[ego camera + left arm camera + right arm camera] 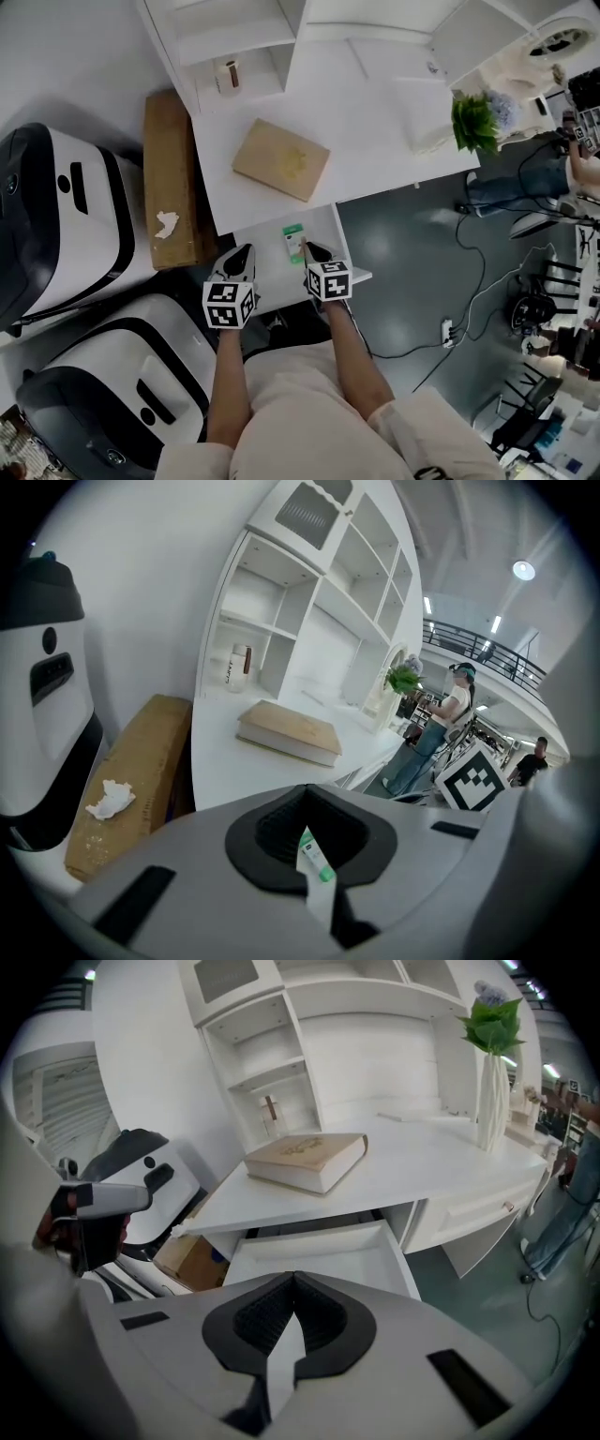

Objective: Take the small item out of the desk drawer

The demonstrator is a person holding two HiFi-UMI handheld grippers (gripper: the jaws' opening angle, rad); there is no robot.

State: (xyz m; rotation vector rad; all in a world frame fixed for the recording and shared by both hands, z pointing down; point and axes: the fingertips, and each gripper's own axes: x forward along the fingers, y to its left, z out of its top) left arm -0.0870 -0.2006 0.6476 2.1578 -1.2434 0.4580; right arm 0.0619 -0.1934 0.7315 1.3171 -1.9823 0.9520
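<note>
- Over the open drawer (266,232), the right tool (310,250) hangs with its jaws pressed together and nothing between them. Its tip is just beside the small item (293,240).
- Alongside it, above the drawer's left part, the left tool (246,251) also has its jaws closed to a slit and clamps nothing. Its own view shows a sliver of green and white through that slit.
- The small item, a white pack with a green end, lies flat on the drawer floor between the two tools, nearer the right one.
- The drawer stands pulled out from under the white tabletop (375,141), where a tan book (281,159) lies flat.
- At the back of the tabletop, one compartment of the shelf unit (267,42) holds a small bottle (231,75), standing upright.
- Near the tabletop's right end, a tall white vase (487,1091) holds a green plant (475,120).
- Left of the desk lies a closed cardboard box (169,159) with crumpled paper (166,225) on top.
</note>
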